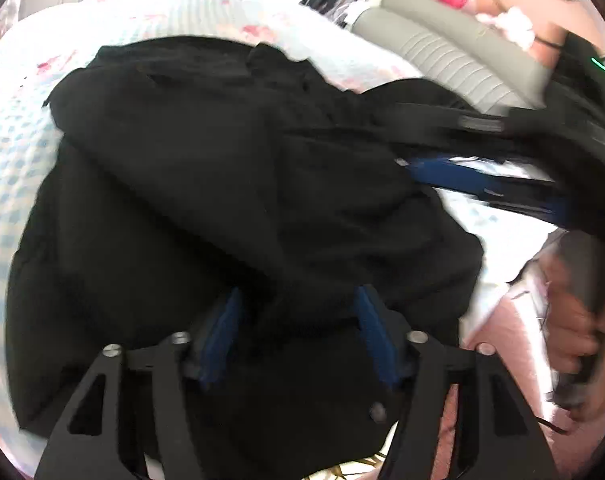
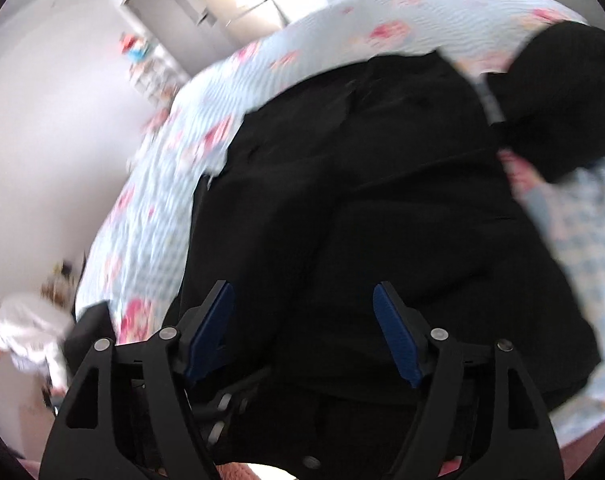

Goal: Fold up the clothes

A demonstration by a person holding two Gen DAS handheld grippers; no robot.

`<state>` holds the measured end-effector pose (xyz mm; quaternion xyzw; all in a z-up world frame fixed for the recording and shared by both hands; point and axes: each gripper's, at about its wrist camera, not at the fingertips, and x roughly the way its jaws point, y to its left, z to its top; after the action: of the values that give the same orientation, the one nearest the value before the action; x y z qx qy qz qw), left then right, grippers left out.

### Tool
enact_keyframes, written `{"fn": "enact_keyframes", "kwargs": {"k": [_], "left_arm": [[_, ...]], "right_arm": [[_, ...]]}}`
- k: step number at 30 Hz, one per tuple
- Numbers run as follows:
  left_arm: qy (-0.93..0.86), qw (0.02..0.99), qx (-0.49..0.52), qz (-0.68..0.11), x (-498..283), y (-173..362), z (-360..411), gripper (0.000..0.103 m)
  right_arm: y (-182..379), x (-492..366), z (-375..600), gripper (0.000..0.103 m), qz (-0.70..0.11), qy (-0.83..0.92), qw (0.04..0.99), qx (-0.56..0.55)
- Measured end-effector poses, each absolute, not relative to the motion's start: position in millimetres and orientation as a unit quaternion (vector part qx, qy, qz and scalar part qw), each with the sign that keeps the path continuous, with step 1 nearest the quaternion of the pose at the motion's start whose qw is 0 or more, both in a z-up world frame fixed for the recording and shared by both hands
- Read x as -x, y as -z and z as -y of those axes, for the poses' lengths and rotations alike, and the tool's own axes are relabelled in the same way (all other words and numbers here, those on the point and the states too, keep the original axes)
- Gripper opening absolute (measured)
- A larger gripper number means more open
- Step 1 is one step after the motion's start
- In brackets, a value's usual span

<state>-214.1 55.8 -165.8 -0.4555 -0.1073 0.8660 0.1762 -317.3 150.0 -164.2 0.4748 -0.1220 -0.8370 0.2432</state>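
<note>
I am looking at a black garment (image 1: 206, 184), soft, matte and heavily creased, lying bunched on a bed (image 1: 18, 152) whose quilted cover is pale blue check with pink flowers. My left gripper (image 1: 298, 320) is holding its blue ribbed jaws well apart, a fold of the cloth sitting between them, not pinched. My right gripper (image 2: 302, 332) is hanging released too, jaws wide, the garment (image 2: 382, 184) spreading ahead. No writing is showing.
</note>
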Motion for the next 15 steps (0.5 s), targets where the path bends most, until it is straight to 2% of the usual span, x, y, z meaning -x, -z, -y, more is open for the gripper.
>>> {"fn": "enact_keyframes", "kwargs": {"k": [2,4,5,7,8,9,11,13,15], "left_arm": [[-0.874,0.170,0.443,0.110,202,159,-44,0.063],[-0.879,0.129,0.438,0.138,191,161,-21,0.063],[-0.881,0.108,0.435,0.152,186,161,-9,0.063],[-0.883,0.067,0.428,0.179,176,163,14,0.063],[-0.883,0.048,0.426,0.191,172,164,24,0.063],[-0.879,0.043,0.433,0.193,173,170,29,0.063],[-0.873,0.030,0.452,0.179,178,181,32,0.063],[-0.868,0.012,0.472,0.155,184,192,26,0.063],[-0.862,-0.006,0.490,0.132,190,202,20,0.063]], "right_arm": [[168,327,-108,0.079,0.085,0.831,0.279,-0.474],[167,334,-63,0.090,0.026,0.827,0.319,-0.463],[167,338,-41,0.093,-0.003,0.823,0.338,-0.457],[185,346,-6,0.093,-0.062,0.809,0.361,-0.459],[197,352,-4,0.088,-0.068,0.808,0.344,-0.474],[210,359,-1,0.068,-0.073,0.806,0.326,-0.489],[236,372,4,0.045,-0.084,0.801,0.291,-0.517],[243,377,-2,0.029,-0.069,0.809,0.267,-0.519],[227,372,-21,0.020,-0.045,0.835,0.247,-0.489]]}}
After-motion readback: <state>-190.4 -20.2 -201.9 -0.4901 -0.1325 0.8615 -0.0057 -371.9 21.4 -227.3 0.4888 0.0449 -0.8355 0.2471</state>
